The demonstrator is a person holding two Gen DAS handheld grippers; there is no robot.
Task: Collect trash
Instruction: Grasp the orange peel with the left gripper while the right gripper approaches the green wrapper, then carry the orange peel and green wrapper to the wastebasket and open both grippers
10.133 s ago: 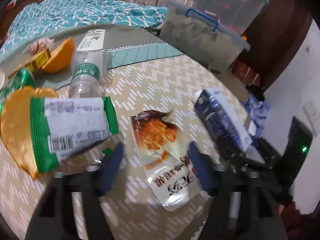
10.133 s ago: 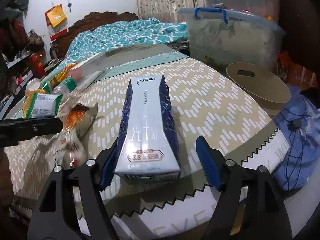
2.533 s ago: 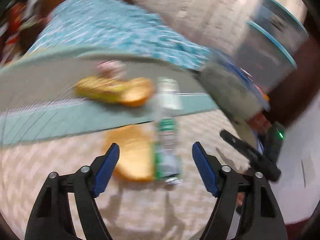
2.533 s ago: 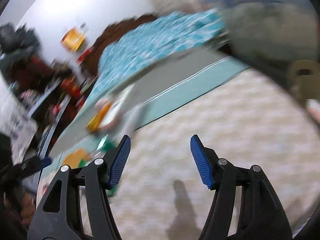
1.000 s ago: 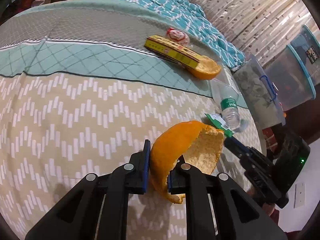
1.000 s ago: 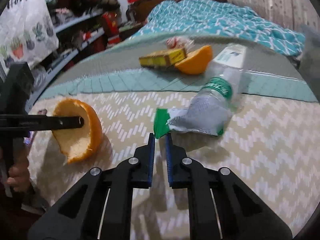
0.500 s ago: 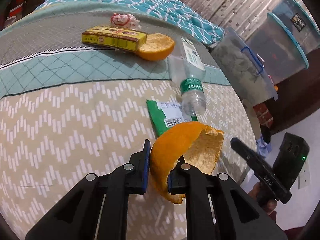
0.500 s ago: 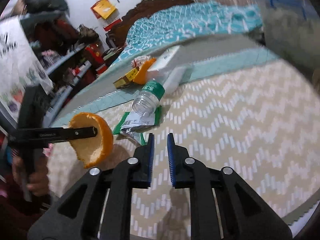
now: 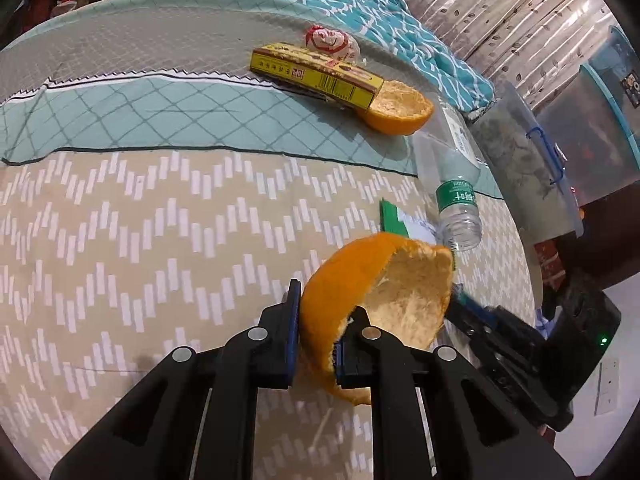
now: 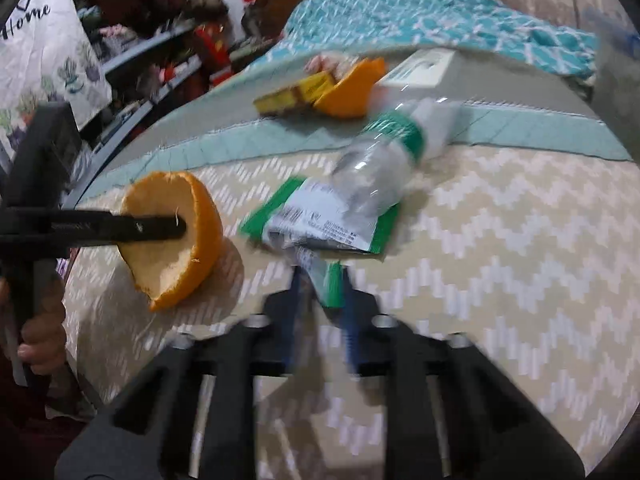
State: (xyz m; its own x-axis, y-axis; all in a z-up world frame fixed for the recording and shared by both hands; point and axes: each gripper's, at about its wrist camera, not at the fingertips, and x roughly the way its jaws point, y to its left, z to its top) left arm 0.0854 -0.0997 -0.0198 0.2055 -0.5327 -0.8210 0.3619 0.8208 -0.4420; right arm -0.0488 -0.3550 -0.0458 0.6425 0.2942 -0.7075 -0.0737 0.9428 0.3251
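Bedroom; our work surface is a bed covered by a chevron-patterned spread (image 9: 140, 240). We have the orange peel (image 9: 380, 292) clamped in the left gripper (image 9: 316, 340) and lifted clear of the spread, while the right gripper (image 10: 320, 304), which half a second ago was shut on nothing, now pinches a corner of the green-and-white wrapper (image 10: 320, 220), whose far end lies under the plastic bottle (image 10: 384, 156). So both tools now carry trash, we judge; beyond them the second peel half (image 9: 400, 110), the yellow box (image 9: 316, 74) and a small red-and-white wrapper (image 9: 330, 40) lie uncollected.
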